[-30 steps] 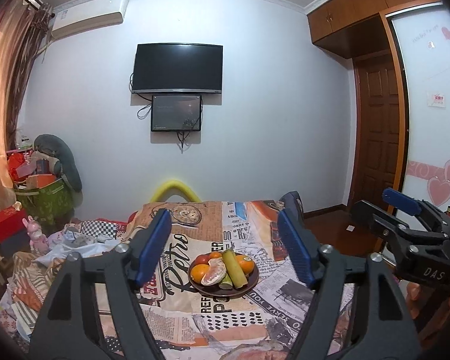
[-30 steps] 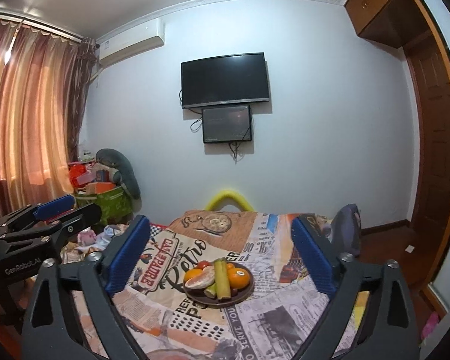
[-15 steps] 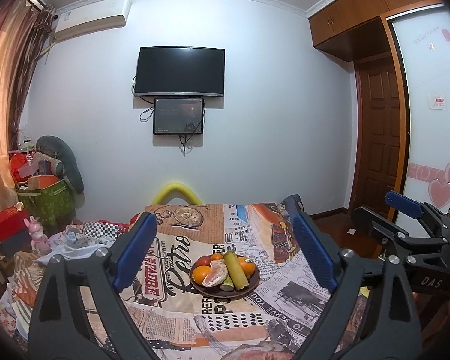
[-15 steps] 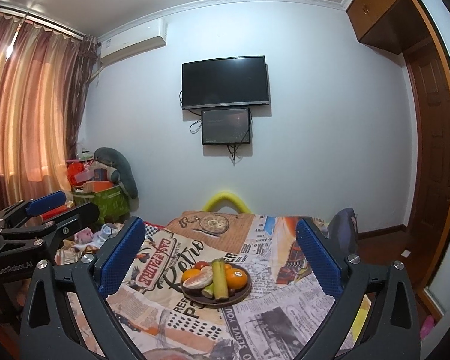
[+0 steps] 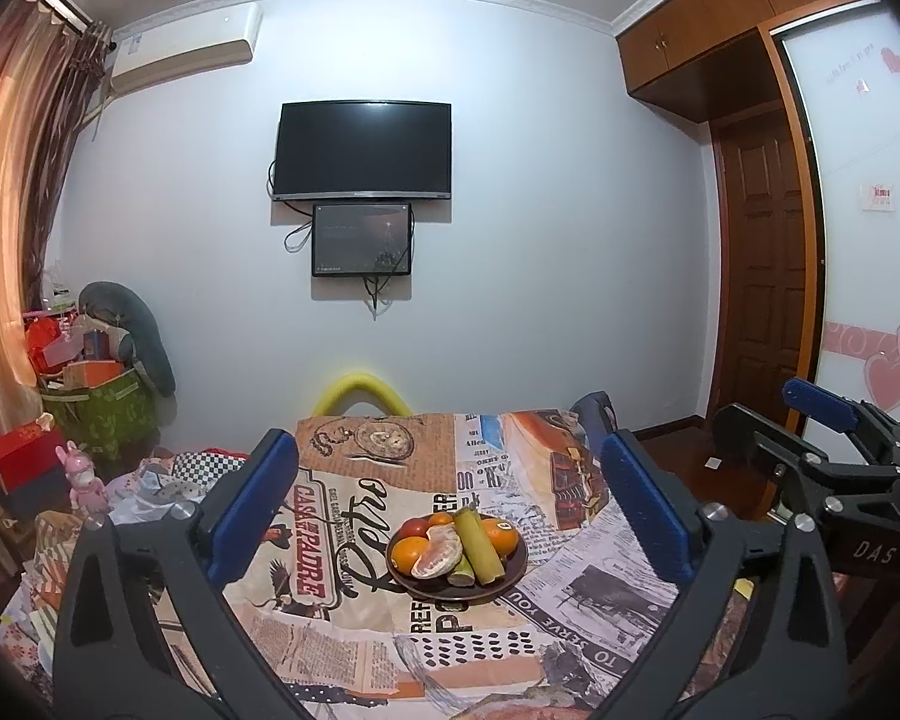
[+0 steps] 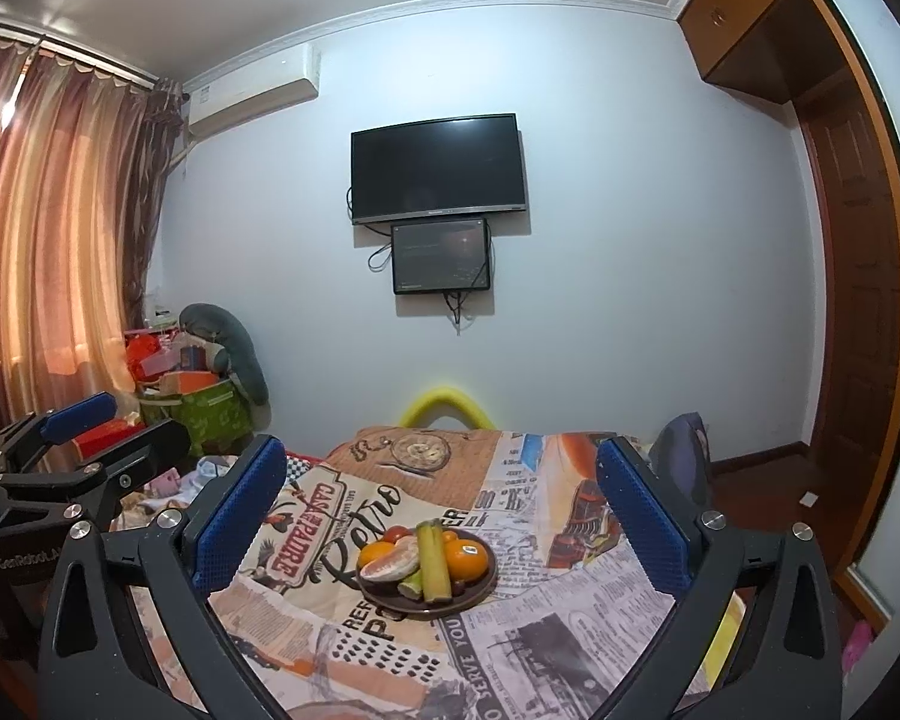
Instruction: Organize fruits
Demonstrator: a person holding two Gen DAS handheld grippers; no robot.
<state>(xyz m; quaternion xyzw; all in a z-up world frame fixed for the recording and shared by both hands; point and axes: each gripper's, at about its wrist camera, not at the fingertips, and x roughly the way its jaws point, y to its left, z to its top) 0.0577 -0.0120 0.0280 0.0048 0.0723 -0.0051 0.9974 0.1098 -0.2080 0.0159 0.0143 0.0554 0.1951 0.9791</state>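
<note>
Beyond left hand-held gripper (image 5: pixel 450 510) — fruit plate (image 5: pixel 513 570), untouched

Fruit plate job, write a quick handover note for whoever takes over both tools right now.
Left tool: open, nothing between its fingers; they have just been opening.
Right tool: open, nothing between its fingers; they too have just been opening.
Both hang back from the brown plate, which sits on the printed tablecloth.
The plate holds two oranges, a peeled citrus piece, two green stalk pieces and something red at the back.
Done: no fruit lies off the plate; nothing is held.
Left: the whole job of organizing the fruit; how it should be sorted the views do not show.
</note>
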